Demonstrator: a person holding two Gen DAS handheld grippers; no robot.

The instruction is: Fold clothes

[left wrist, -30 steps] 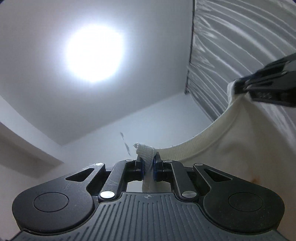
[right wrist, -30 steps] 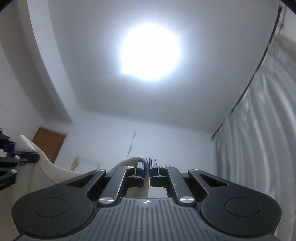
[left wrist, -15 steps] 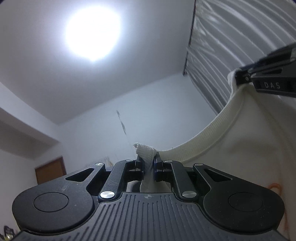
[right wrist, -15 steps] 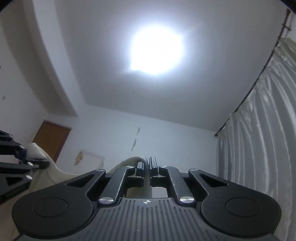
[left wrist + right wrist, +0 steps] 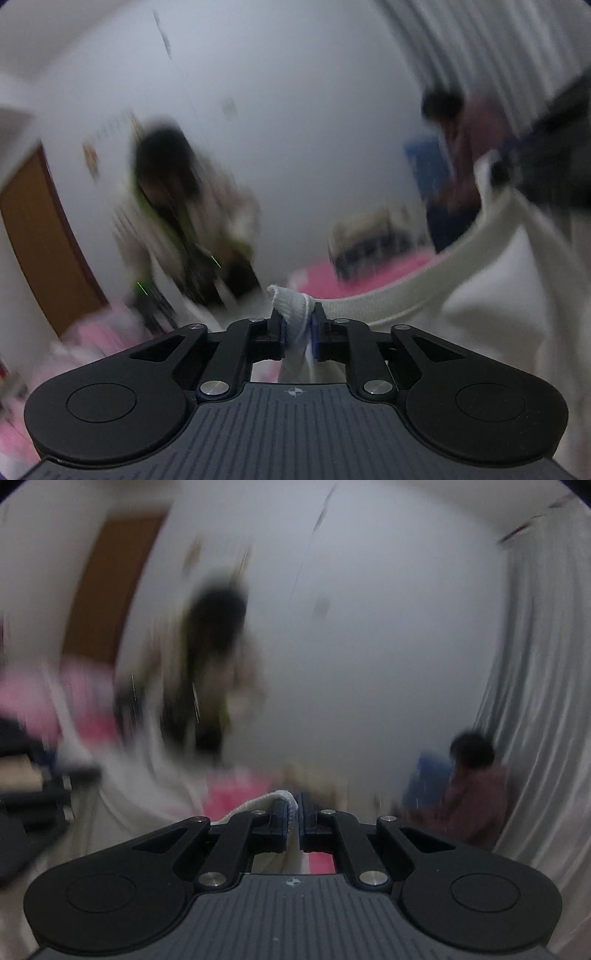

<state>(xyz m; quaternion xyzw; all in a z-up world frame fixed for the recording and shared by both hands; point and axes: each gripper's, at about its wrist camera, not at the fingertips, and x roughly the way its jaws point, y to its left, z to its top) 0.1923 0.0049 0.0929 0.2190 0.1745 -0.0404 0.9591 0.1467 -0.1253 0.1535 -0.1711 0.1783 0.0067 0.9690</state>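
Note:
A cream garment point(image 5: 480, 295) with a ribbed hem hangs stretched between my two grippers. In the left wrist view, my left gripper point(image 5: 297, 325) has a bunched corner of the hem between its pads; its jaws are opening, with the cloth still pinched. My right gripper point(image 5: 517, 166) shows as a dark blur at the upper right, gripping the other corner. In the right wrist view, my right gripper point(image 5: 295, 808) is shut on the hem of the garment point(image 5: 251, 806), which trails off to the left towards the blurred left gripper point(image 5: 33, 786).
Both views are motion-blurred. A person in a pale coat point(image 5: 177, 206) stands across the room, and another in maroon point(image 5: 476, 790) sits by the grey curtain point(image 5: 535, 664). A pink surface point(image 5: 369, 273) lies below. A brown door point(image 5: 37, 240) is at the left.
Both cameras swung down from the ceiling light to the room. The garment came down with them. The left jaws stand slightly wider around the cloth.

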